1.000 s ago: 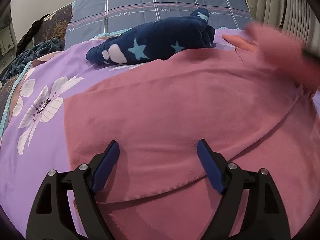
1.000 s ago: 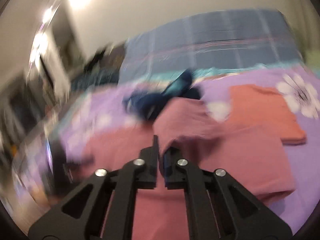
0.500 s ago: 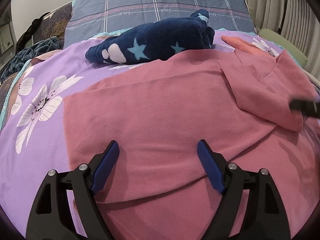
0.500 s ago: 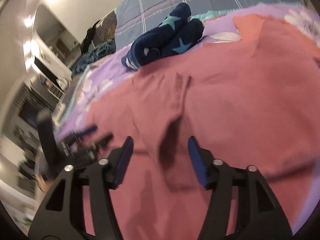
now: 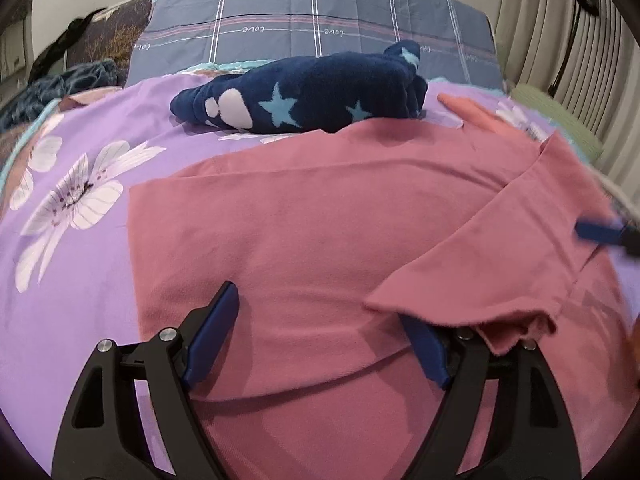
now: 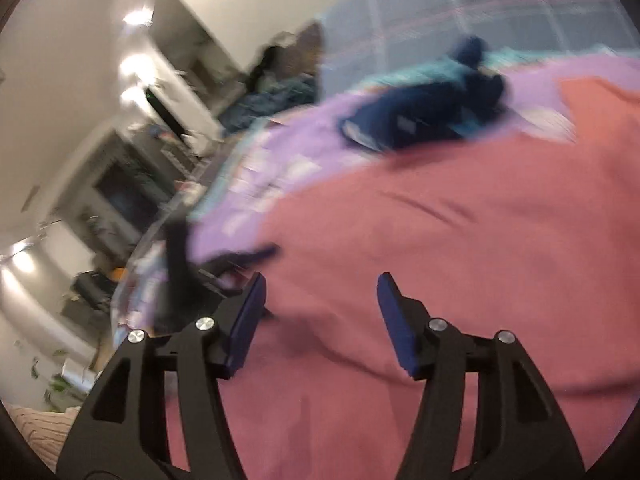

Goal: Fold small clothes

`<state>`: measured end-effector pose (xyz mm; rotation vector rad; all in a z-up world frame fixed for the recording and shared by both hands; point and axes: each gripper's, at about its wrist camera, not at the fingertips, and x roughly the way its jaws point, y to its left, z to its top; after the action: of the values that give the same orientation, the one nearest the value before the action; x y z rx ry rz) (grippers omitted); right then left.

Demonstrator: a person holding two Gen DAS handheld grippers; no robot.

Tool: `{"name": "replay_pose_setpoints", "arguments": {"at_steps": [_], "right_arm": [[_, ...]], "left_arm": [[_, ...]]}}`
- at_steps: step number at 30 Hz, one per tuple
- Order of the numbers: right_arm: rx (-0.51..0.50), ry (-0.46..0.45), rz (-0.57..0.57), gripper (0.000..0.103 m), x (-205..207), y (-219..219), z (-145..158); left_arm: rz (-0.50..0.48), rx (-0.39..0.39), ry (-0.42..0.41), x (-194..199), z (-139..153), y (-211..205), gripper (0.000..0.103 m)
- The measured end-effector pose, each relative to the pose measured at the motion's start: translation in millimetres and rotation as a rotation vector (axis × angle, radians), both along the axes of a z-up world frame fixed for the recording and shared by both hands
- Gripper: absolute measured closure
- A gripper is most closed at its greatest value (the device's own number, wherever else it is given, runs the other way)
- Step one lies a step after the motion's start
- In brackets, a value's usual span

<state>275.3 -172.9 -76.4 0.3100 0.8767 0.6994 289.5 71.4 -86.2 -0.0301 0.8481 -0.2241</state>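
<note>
We see the pink garment [image 5: 320,220] spread across the lower centre of the frame on the purple floral bed [image 5: 72,280], one sleeve folded across at lower right. Our left tool [image 5: 320,340] and right tool [image 6: 320,320] both gape, released, over the cloth.

We see a dusty pink garment [image 5: 312,232] on a lilac bedsheet [image 5: 80,264] printed with large white flowers. Beyond it lies a navy fleece bundle [image 5: 316,96] with light blue stars and white blobs. The pillow [image 5: 320,36] is grey-blue, crossed by white lines and a pink stripe. An orange cloth [image 5: 468,114] shows at the right. Both tools have black frames and blue pads [image 6: 248,316].
</note>
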Motion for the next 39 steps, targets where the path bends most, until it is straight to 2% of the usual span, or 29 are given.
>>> {"name": "replay_pose_setpoints", "arguments": {"at_steps": [2,5,8,10,13,14,16,18,19,23,26,29,31,33,35,37,39], "right_arm": [[-0.053,0.017,-0.029,0.043,-14.2,-11.4,-15.0],[-0.103,0.012,-0.052,0.044,-27.3,-19.6,-36.4],[-0.096,0.002,-0.069,0.044,-26.5,-16.5,-43.0],[-0.112,-0.014,-0.06,0.038,-30.8,-13.9,-42.4],[-0.138,-0.034,-0.056,0.036,-33.0,-8.8,-42.7],[-0.135,-0.035,-0.055,0.036,-32.8,-9.3,-42.8],[-0.121,-0.03,-0.054,0.035,-32.5,-12.9,-44.4],[-0.099,-0.023,-0.053,0.035,-30.5,-16.1,-45.2],[-0.094,-0.023,-0.053,0.035,-31.4,-16.7,-44.5],[-0.077,-0.042,-0.06,0.035,-34.4,-19.7,-41.1],[-0.045,-0.052,-0.061,0.035,-36.7,-24.7,-39.4],[-0.021,-0.069,-0.097,0.035,-38.8,-32.2,-36.6],[-0.014,-0.069,-0.12,0.035,-38.0,-35.7,-36.3],[-0.021,-0.042,-0.137,0.035,-34.0,-37.0,-40.1],[-0.02,-0.033,-0.136,0.035,-32.9,-36.9,-41.6],[-0.025,-0.033,-0.133,0.034,-32.4,-35.5,-42.2],[-0.034,-0.028,-0.13,0.033,-32.9,-34.4,-43.9]], "left_arm": [[-0.022,-0.065,0.022,-6.1,4.0,8.2,0.023],[-0.111,-0.157,0.053,-23.8,8.5,9.3,0.023],[-0.205,-0.212,0.074,-38.0,11.0,-6.2,0.023],[-0.237,-0.214,0.087,-40.2,9.4,-22.3,0.023],[-0.22,-0.162,0.093,-34.5,1.8,-42.8,0.024],[-0.214,-0.159,0.09,-33.0,1.8,-44.9,0.028],[-0.202,-0.164,0.084,-29.8,4.3,-48.1,0.047],[-0.177,-0.153,0.1,-24.9,5.2,-48.1,0.095],[-0.161,-0.146,0.11,-23.6,5.4,-46.3,0.102],[-0.134,-0.139,0.072,-28.8,26.1,-46.8,0.102],[-0.179,-0.107,-0.049,-38.4,65.6,-59.6,0.102],[-0.214,-0.011,-0.187,-43.0,107.5,-71.3,0.102],[-0.199,0.081,-0.262,-39.6,127.2,-70.2,0.102],[-0.128,0.17,-0.289,-31.8,129.5,-56.0,0.102],[-0.06,0.226,-0.281,-25.1,121.0,-38.7,0.102],[0.014,0.261,-0.233,-18.0,98.6,-12.1,0.102],[0.04,0.284,-0.154,-8.5,63.7,11.7,0.1]]}}
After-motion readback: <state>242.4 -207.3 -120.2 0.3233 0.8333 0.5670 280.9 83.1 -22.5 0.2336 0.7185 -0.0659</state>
